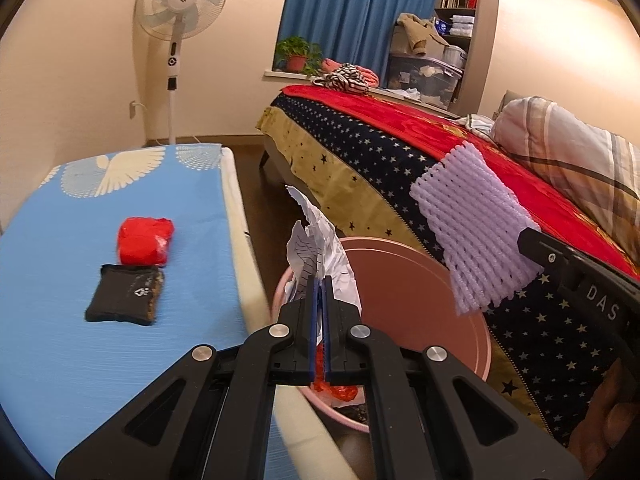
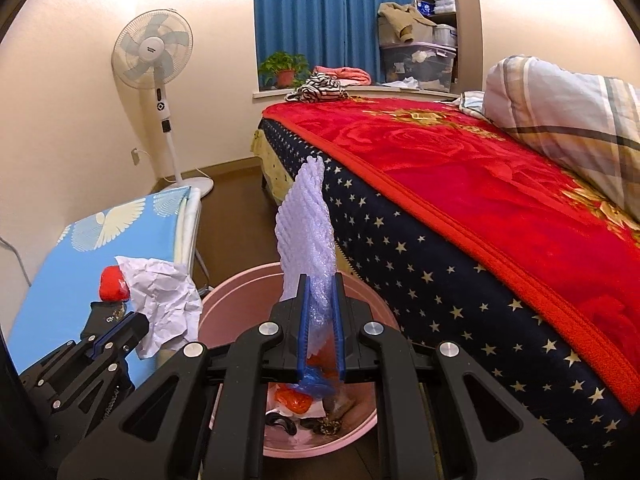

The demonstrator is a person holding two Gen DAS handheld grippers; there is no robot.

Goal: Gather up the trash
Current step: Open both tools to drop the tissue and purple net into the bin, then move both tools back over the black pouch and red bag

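My left gripper (image 1: 319, 280) is shut on a crumpled white paper (image 1: 316, 248) and holds it over the near rim of the pink bin (image 1: 412, 292). The paper also shows in the right wrist view (image 2: 164, 304). My right gripper (image 2: 321, 280) is shut on a lilac foam net sleeve (image 2: 306, 220) and holds it above the pink bin (image 2: 240, 296). The sleeve shows in the left wrist view (image 1: 468, 224). The bin holds orange wrappers (image 2: 294, 400) and other scraps. A red packet (image 1: 146, 240) and a black pouch (image 1: 124, 294) lie on the blue board (image 1: 60, 264).
A bed with a red blanket (image 2: 460, 168) and a starred skirt stands right of the bin. A plaid pillow (image 2: 560, 112) lies on it. A standing fan (image 1: 178, 20) is by the far wall. Dark floor lies between board and bed.
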